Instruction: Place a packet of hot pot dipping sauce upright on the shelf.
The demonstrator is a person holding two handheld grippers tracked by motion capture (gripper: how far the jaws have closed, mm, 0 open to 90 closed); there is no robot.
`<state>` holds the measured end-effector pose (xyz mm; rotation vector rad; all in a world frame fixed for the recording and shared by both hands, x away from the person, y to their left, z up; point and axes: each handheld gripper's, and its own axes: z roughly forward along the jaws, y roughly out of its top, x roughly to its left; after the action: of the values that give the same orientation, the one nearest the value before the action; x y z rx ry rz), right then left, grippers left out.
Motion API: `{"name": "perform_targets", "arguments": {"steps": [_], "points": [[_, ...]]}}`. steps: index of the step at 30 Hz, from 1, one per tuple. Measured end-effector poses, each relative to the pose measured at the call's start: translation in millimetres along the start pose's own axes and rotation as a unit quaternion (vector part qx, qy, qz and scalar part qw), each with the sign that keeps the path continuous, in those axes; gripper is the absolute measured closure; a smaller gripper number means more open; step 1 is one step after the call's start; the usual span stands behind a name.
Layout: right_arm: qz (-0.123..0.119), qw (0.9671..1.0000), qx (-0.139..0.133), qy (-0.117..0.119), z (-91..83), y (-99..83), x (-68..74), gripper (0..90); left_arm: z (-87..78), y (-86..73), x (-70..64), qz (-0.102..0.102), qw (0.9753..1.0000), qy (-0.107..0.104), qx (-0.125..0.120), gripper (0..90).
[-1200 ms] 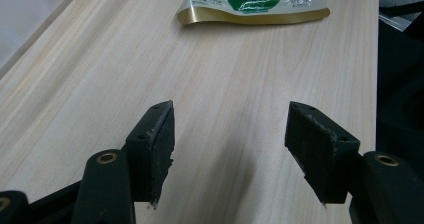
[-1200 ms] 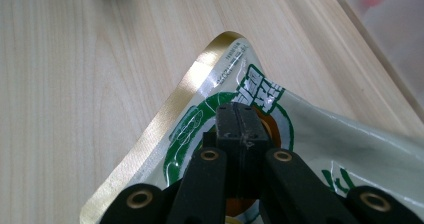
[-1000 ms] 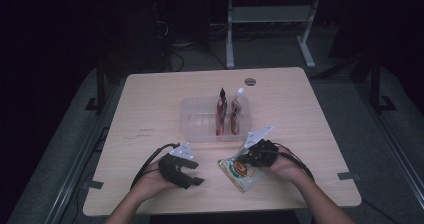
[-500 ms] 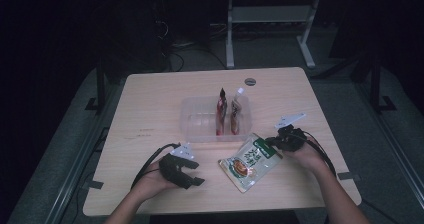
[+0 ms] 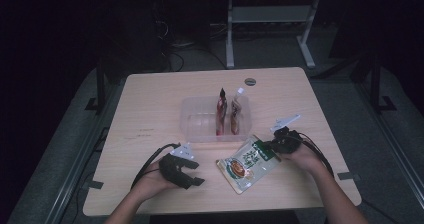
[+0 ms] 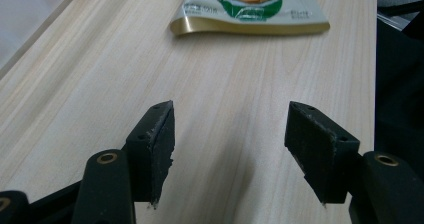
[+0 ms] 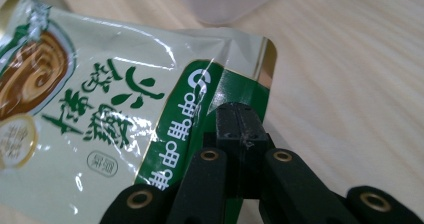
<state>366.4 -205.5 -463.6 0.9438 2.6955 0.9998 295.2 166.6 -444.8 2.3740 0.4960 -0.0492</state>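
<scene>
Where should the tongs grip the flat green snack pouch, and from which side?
Probably the green end strip of the snack pouch, from the right: it lies flat, and that thin sealed edge faces the right tongs, already shut on it. The left tongs are open.

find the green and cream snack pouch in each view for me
High view: the snack pouch lies lower centre, in front of the clear tray, its right end pinched by the right gripper.
Left gripper view: the pouch's gold-edged end is at top centre, beyond the open jaws.
Right gripper view: the pouch covers the left and centre, jaws shut on its green end.
Shared landmark: the pale wood table.
</scene>
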Motion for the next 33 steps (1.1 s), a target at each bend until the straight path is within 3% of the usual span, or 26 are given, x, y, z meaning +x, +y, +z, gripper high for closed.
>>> {"name": "perform_targets", "arguments": {"steps": [4, 10, 13, 16, 21, 24, 26, 29, 33], "points": [[-0.007, 0.9998, 0.003, 0.021, 1.4, 1.1, 9.0, 90.0, -0.5, 0.6, 0.6, 0.0, 1.0, 0.002, -0.003, 36.3], [-0.025, 0.9992, 0.007, 0.031, 5.7, 4.8, 23.2, 90.0, -3.8, 5.8, 6.2, 0.003, 0.9999, 0.008, -0.015, 33.4], [-0.035, 0.9984, 0.004, 0.044, 10.0, 7.4, 36.4, 90.0, -3.3, 8.9, 8.7, -0.001, 0.9997, 0.008, -0.022, 32.9], [-0.045, 0.9976, 0.006, 0.052, 13.1, 9.5, 48.8, 90.0, -1.8, 12.9, 9.5, 0.009, 0.9998, 0.001, -0.018, 31.9], [-0.052, 0.9971, 0.004, 0.054, 12.0, 10.0, 56.4, 90.0, 5.3, 18.0, 9.6, 0.015, 0.9997, -0.009, -0.017, 29.0], [-0.039, 0.9976, -0.014, 0.056, 4.9, 7.5, 55.5, 89.7, 12.6, 22.4, 6.2, 0.023, 0.9996, -0.011, -0.012, 24.2], [-0.031, 0.998, -0.021, 0.051, -1.2, 4.5, 53.0, 80.9, 16.8, 24.1, 4.5, 0.029, 0.9995, -0.006, -0.006, 20.6], [-0.021, 0.9985, -0.025, 0.044, -5.9, 0.5, 51.2, 68.7, 24.8, 25.7, 1.0, 0.023, 0.9997, -0.005, -0.004, 16.5], [-0.01, 0.9988, -0.035, 0.033, -11.7, -3.2, 49.8, 53.5, 33.6, 27.6, -4.6, 0.037, 0.9991, -0.006, 0.02, 16.4]]}}
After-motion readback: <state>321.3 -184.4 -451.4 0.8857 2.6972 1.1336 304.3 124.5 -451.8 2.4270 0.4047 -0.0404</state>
